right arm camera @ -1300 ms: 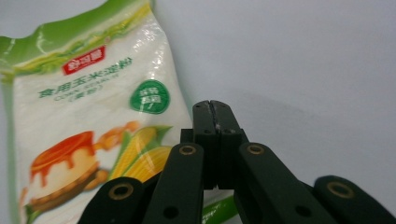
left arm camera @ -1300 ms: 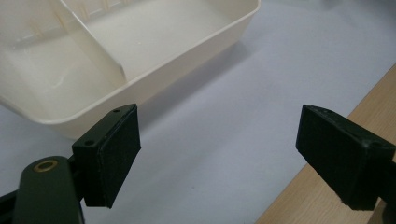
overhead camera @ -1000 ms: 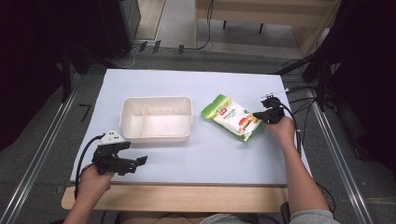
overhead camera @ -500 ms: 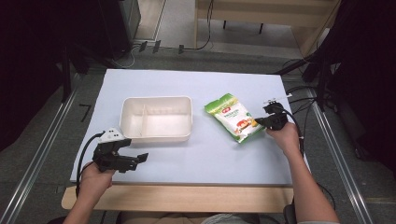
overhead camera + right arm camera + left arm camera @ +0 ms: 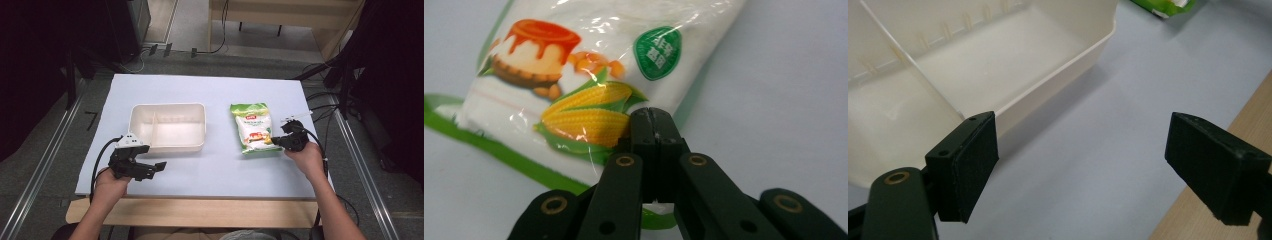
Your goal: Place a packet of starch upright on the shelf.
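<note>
A pale blue-grey sheet (image 5: 210,95) covers the tabletop, leaving a strip of light wood (image 5: 200,212) bare along the near edge. Around the table the floor is grey, dark cables (image 5: 220,47) trail across it beyond the far edge, metal rails run along the left and right sides, and a wooden bench (image 5: 280,15) stands at the back. A cream plastic tray (image 5: 167,127) with an inner divider sits left of the middle of the tabletop. A green and white snack bag (image 5: 253,128), printed with corn and a dessert, lies flat right of the middle, well apart from the tray. The right gripper (image 5: 277,141) has its jaws pressed together on the bag's near right corner, where the green border is pinched. The left gripper (image 5: 156,169) hovers near the tabletop's near left corner, just in front of the tray, its jaws wide apart with nothing between them.
</note>
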Demonstrator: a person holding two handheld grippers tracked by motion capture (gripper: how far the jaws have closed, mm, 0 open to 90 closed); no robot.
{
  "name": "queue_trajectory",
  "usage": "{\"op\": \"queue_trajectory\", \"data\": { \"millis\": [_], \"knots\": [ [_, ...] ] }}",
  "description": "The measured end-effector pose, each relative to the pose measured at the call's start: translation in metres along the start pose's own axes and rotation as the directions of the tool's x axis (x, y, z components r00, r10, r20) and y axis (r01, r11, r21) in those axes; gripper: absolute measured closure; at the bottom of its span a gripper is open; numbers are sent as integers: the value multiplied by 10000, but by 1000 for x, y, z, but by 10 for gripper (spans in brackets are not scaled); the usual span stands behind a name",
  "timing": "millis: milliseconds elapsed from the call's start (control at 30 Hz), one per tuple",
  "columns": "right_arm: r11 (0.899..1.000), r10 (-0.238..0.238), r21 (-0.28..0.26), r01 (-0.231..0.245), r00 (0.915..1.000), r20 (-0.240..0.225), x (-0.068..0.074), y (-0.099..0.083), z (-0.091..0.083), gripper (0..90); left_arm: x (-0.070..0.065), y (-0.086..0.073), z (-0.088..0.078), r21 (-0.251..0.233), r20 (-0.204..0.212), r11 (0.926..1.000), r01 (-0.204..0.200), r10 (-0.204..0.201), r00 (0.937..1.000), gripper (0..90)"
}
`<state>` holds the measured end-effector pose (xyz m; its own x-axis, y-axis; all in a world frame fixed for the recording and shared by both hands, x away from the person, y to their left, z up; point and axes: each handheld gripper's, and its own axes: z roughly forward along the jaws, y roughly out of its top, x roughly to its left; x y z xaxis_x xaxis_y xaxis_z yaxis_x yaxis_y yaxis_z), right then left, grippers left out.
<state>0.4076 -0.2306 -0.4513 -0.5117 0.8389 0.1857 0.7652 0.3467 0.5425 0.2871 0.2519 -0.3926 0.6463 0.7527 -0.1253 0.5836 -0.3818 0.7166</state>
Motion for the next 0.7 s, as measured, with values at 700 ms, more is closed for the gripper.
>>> {"op": "queue_trajectory", "data": {
  "millis": [700],
  "knots": [
    [9911,818,-1065,-793,9965,189,-17,45,-7,645,0,1,4,113,87,9999,-61,60,9999,147]
  ]
}}
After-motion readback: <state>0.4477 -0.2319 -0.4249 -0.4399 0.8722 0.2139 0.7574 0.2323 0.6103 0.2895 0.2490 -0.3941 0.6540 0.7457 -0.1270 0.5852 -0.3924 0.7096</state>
